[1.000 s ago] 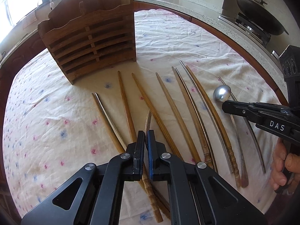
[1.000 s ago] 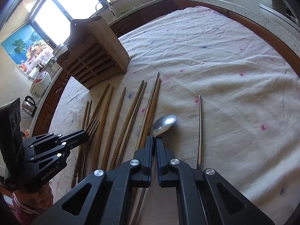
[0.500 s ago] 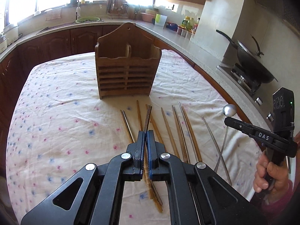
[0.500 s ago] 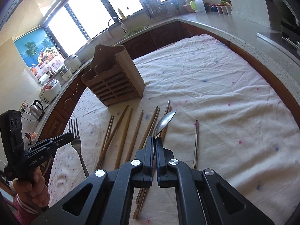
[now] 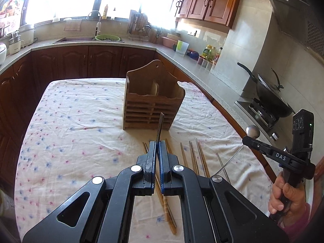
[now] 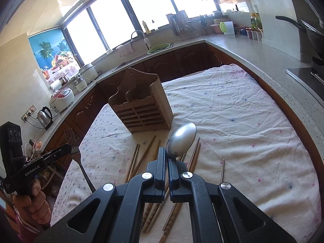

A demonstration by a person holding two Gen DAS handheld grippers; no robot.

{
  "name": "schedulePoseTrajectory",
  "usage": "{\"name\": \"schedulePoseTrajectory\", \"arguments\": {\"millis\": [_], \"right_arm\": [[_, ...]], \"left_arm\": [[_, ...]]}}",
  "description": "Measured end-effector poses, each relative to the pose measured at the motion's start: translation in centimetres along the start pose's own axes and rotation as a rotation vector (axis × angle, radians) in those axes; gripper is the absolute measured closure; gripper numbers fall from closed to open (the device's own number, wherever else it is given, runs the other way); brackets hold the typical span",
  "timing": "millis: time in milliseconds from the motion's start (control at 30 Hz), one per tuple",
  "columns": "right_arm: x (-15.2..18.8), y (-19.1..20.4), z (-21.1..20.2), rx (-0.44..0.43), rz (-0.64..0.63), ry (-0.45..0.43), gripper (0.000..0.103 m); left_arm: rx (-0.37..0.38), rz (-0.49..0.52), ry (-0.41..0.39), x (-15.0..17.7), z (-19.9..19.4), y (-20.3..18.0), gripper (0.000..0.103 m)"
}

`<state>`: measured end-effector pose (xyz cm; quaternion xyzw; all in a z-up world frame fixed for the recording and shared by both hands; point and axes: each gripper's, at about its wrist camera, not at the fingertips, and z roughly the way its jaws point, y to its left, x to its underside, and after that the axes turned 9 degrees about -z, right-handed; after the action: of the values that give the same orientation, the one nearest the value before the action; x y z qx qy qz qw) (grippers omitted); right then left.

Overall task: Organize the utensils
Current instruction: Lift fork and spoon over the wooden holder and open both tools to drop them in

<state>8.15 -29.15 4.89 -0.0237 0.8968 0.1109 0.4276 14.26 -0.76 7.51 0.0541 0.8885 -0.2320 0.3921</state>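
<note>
My left gripper (image 5: 157, 144) is shut on a metal fork (image 5: 160, 125), seen edge-on, its tines pointing up toward the wooden utensil holder (image 5: 154, 105). In the right wrist view the fork (image 6: 69, 137) hangs in the left gripper (image 6: 67, 148) above the table's left edge. My right gripper (image 6: 168, 158) is shut on a steel spoon (image 6: 181, 140) just below its bowl, which stands upright. The left wrist view shows that spoon (image 5: 252, 131) raised at the right. Wooden chopsticks (image 6: 145, 154) and a metal chopstick (image 6: 222, 170) lie on the cloth below. Both holder compartments look empty.
A floral tablecloth (image 5: 81, 121) covers the table. A stone counter runs along its right side, with a lidded wok (image 5: 271, 99) on a stove. Dark cabinets and a sink stand behind the holder. A hand (image 5: 287, 196) grips the right tool's handle.
Both grippers have risen off the cloth, carrying the fork and the spoon up with them. Both views now tilt up toward the holder and the kitchen beyond.
</note>
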Motion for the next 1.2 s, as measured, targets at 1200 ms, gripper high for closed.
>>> {"name": "schedulePoseTrajectory", "arguments": {"millis": [1200], "right_arm": [[-15.7, 3.1, 11.4, 0.046, -0.179, -0.197, 0.101]], "left_arm": [[-0.265, -0.029, -0.400, -15.1, 11.5, 1.4, 0.101]]}}
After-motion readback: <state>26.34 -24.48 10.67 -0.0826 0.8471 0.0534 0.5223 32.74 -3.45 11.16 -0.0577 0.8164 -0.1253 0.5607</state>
